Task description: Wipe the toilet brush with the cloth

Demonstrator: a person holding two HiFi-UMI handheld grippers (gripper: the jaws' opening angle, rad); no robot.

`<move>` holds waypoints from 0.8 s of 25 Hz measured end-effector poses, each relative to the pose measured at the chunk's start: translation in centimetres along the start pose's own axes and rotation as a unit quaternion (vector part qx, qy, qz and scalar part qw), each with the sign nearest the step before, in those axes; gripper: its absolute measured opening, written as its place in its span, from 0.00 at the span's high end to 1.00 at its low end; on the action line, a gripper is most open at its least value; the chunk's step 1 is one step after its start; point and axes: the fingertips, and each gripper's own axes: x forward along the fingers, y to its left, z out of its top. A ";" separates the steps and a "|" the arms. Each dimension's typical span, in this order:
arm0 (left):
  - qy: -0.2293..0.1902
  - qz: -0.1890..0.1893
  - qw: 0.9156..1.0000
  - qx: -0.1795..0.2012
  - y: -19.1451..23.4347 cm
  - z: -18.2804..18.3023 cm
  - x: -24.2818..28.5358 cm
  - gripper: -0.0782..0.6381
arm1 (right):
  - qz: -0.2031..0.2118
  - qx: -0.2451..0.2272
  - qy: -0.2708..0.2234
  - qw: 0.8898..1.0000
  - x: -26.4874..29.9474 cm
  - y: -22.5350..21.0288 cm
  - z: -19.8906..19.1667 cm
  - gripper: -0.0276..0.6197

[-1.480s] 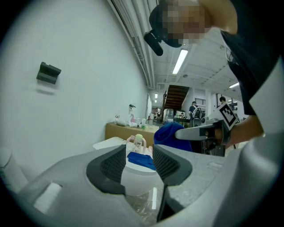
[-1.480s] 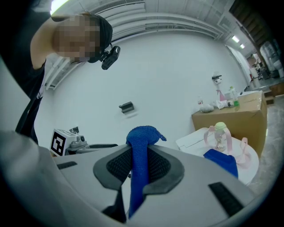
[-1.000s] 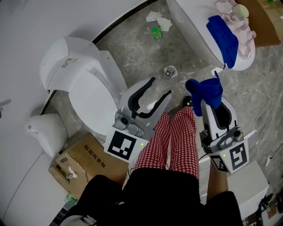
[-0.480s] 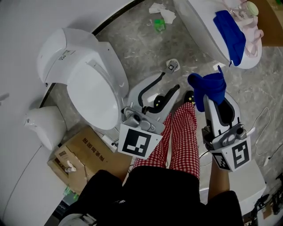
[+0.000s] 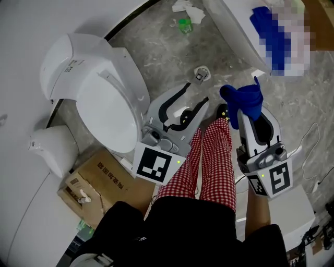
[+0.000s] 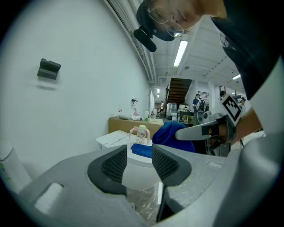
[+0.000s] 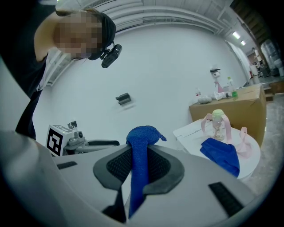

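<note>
- While held out past the red-checked trousers (image 5: 209, 161), pinches the blue cloth (image 5: 241, 100) in the right gripper (image 5: 243, 111), jaws closed tight on the fabric.
- Shows, in the right gripper view, one bunched end of that cloth above the jaw tips and a strip hanging down between the pads.
- Holds the left gripper (image 5: 194, 94) with its jaws spread apart and nothing between the pads, between the white toilet (image 5: 99, 99) and the trousers.
- Looks past the left jaws at a white table (image 6: 111, 138) bearing a second blue cloth (image 6: 141, 150) and a bottle with pink handles (image 6: 141, 133).
- Places both grippers side by side, apart from each other, above a grey stone floor (image 5: 156, 57).
- Has a cardboard box (image 5: 99, 187) and a white rounded container (image 5: 49, 151) low at the left by the toilet.
- Has a green item (image 5: 182, 24) and crumpled paper (image 5: 189, 9) farther off on the floor.
</note>
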 end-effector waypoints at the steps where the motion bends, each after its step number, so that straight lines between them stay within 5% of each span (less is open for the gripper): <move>1: 0.000 0.000 1.000 -0.003 0.0 -0.1 0.0 0.64 | -0.002 -0.005 0.005 1.000 -0.1 -0.2 -0.4 0.85; 20: 0.023 0.034 0.998 -0.043 1.1 -4.7 2.6 0.64 | -0.006 0.008 0.021 1.000 0.7 -3.1 -2.9 0.85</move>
